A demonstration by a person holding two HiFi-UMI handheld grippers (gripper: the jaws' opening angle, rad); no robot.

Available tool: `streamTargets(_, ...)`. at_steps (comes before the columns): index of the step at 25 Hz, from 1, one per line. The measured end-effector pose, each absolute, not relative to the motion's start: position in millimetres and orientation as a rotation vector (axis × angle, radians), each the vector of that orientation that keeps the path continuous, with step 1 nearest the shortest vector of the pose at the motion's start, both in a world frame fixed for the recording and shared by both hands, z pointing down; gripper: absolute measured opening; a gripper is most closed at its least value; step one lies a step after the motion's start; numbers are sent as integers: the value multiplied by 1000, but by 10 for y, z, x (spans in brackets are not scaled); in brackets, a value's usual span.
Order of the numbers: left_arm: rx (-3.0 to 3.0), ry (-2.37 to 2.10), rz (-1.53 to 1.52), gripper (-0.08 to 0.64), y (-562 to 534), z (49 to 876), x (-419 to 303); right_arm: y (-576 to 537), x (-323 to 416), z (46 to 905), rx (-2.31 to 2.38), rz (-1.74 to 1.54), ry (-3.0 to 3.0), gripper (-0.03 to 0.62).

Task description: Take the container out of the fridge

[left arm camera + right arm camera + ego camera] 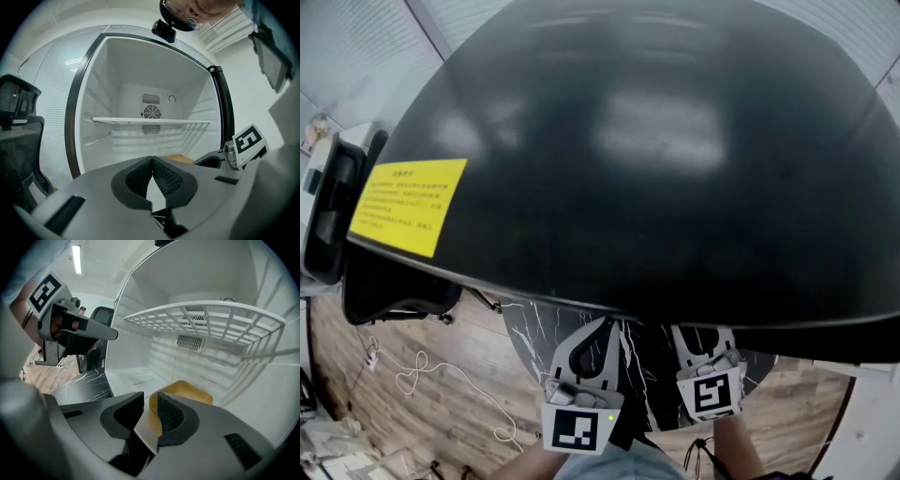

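Note:
A yellow container (pixel 189 391) rests on the white floor of the open fridge (pixel 117 70); a corner of the container (pixel 180 158) also shows in the left gripper view. My right gripper (pixel 150 402) points at its near left rim, jaws a narrow gap apart, and the yellow rim shows through that gap. Just outside the fridge mouth my left gripper (pixel 152 158) has its pads pressed together on nothing. In the head view both grippers, left (pixel 598 330) and right (pixel 698 339), reach under the fridge's black top (pixel 656 159), which hides the container.
A white wire shelf (pixel 206 318) spans the fridge above the container. A black marbled table (pixel 532 328) lies under the grippers. An office chair (pixel 18 140) stands left of the fridge, and a white cable (pixel 422 370) trails on the wooden floor.

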State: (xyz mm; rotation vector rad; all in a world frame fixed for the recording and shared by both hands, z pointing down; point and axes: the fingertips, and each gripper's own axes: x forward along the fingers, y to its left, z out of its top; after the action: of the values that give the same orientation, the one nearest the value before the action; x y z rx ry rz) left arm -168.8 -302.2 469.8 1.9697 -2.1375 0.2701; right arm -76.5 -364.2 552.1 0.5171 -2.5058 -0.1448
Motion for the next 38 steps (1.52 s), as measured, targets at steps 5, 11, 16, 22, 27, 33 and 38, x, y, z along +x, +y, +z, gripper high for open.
streamTargets(5,1935,-2136,243,14,-3043,4742,-1722,-3677,-784,5583,508,-147,-2482,97)
streamTargets(11,1927,-2138,236,14,-3036,4735,-1782,-3681,-818,5592,501,-193,-2432,71)
streamTargets(16,1932,-2141,243,14,-3052,4722,-1775,-3666,-809,5595,461,-211,-2409,59)
streamTargets(22,1934,-2133,237,14,-3063,4740,-1739,-3612,-814,5613,451,-227,-2410,45)
streamTargets(27,1952,-2126,247,14,-3083,4714,-1679,-3576,-784,5596,434,-216,-2422,32)
streamTargets(33,1964,-2126,237,14,-3066,4664,-1659,-3522,-828,5510,450,-217,-2454,28)
streamTargets(38,1975,-2135,251,14,-3011,4620,-1683,-3439,-848,5460,441,-213,-2459,28)
